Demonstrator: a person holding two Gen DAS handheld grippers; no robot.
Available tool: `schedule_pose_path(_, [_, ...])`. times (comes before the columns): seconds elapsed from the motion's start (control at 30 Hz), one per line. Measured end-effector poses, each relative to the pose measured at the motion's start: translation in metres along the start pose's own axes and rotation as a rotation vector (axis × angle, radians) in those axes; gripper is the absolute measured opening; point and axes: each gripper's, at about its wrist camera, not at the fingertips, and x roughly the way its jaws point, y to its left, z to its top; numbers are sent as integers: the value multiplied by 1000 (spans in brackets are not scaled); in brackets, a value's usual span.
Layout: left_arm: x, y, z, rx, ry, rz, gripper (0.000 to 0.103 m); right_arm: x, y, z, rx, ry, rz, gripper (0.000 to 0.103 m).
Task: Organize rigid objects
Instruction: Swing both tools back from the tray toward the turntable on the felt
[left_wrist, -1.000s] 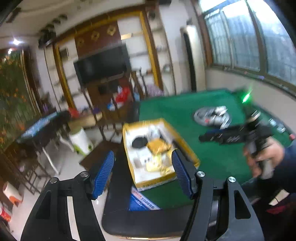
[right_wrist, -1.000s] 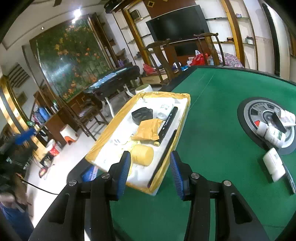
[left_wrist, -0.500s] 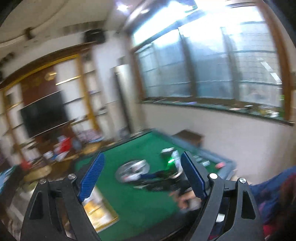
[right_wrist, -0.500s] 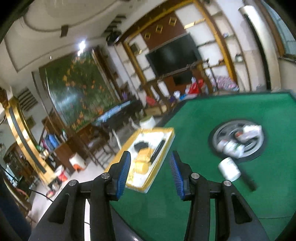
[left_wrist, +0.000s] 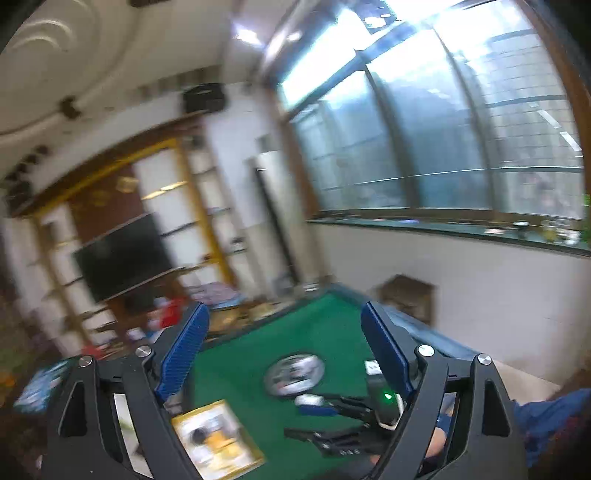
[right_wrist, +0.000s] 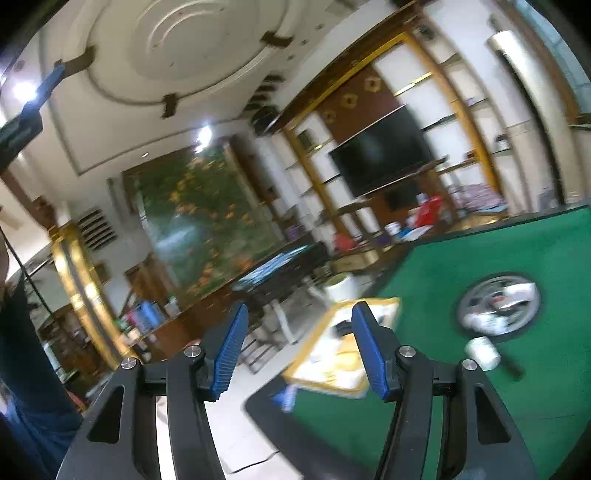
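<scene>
Blurrily, small white rigid objects (right_wrist: 484, 352) (some on a round disc (right_wrist: 498, 304)) lie below both empty, open grippers (right_wrist: 297, 349).

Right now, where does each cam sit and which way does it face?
Left wrist: on the left hand-held gripper, facing the window wall across the green table; shows its blue pads and the right hand-held gripper.
Right wrist: on the right hand-held gripper, facing the TV wall; shows its open fingers.
Shared: yellow tray, round disc, TV.
</scene>
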Motion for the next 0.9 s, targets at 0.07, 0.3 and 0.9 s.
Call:
schedule_pose_path(0.07, [-26,14,0,-15,5,109,85,23,20,5,72,39,151,54])
schedule_pose_path(0.3, [-93,36,2,-80,26,221,85,45,95,39,93,48,392,53])
schedule_pose_path(0.9, [-90,-35,96,-21,-238,-285,85,-275,121,217,-60,-446,-391,57])
